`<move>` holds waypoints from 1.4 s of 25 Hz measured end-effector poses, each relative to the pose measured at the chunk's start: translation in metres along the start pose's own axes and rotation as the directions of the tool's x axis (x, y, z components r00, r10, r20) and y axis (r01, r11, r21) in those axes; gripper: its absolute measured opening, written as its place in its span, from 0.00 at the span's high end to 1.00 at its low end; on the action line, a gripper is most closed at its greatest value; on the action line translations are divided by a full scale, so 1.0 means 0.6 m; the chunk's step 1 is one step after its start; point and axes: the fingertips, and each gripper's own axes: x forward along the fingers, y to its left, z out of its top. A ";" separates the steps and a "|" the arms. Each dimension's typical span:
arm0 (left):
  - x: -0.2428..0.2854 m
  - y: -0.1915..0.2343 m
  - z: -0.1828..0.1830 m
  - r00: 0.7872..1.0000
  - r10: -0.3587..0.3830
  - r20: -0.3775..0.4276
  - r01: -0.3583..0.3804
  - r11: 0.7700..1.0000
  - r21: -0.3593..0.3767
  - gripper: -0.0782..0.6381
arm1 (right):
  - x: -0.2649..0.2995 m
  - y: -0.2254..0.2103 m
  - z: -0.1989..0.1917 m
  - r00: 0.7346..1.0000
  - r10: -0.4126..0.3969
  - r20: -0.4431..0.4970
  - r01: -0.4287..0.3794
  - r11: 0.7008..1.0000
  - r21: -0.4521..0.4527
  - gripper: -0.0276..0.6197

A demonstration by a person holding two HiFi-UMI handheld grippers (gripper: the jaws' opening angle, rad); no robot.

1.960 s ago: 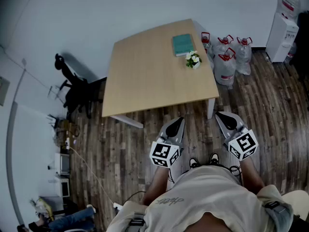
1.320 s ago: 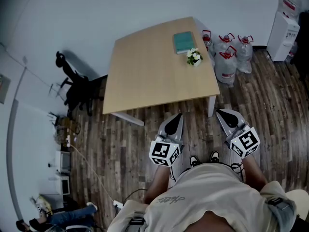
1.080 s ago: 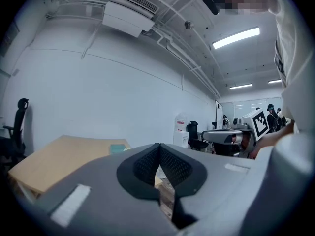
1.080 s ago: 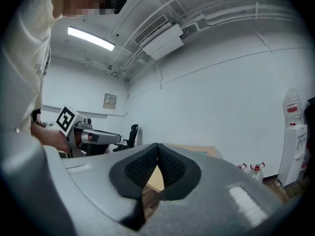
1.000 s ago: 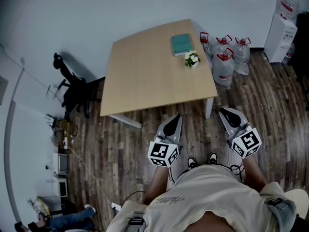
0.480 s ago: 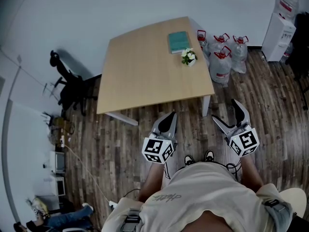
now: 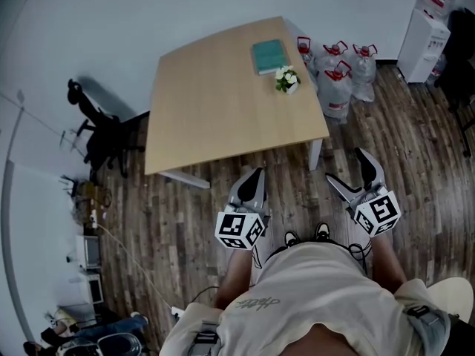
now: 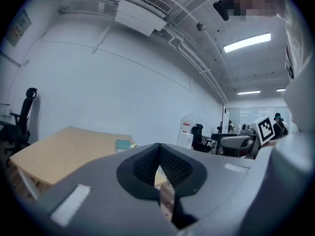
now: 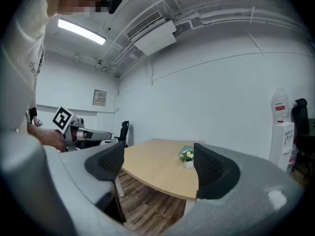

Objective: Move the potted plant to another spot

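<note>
Plant (image 7: 286, 79): is being carried upright by the worktop (image 7: 215, 110), near its 2 o'clock edge, well apart from both tongs.
Book (image 7: 268, 55): is being seen flat, just beside the plant at its 11 o'clock.
Left tongs (image 7: 254, 176): are being held clenched, pads pressed together on nothing, over the floor (image 7: 185, 221) at the worktop's 6 o'clock.
Right tongs (image 7: 346, 167): are being held released; the jaws have just been opening, with nothing between them.
Jugs (image 7: 338, 80): are being kept on the floor at the plant's 3 o'clock.
</note>
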 end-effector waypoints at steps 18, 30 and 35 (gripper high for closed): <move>-0.005 0.089 -0.033 0.999 -0.038 -0.023 0.038 0.999 -0.024 0.87 | 0.058 0.071 -0.042 0.994 -0.050 -0.100 0.042 0.996 -0.075 0.28; 0.050 0.134 -0.024 0.998 0.016 -0.066 -0.018 0.999 -0.033 0.87 | 0.141 0.012 -0.035 0.996 -0.022 -0.082 0.023 1.000 0.014 0.28; 0.128 0.130 0.023 0.999 0.000 -0.051 0.001 1.000 0.026 0.87 | 0.171 -0.050 -0.032 0.997 -0.017 -0.070 0.016 1.000 -0.020 0.28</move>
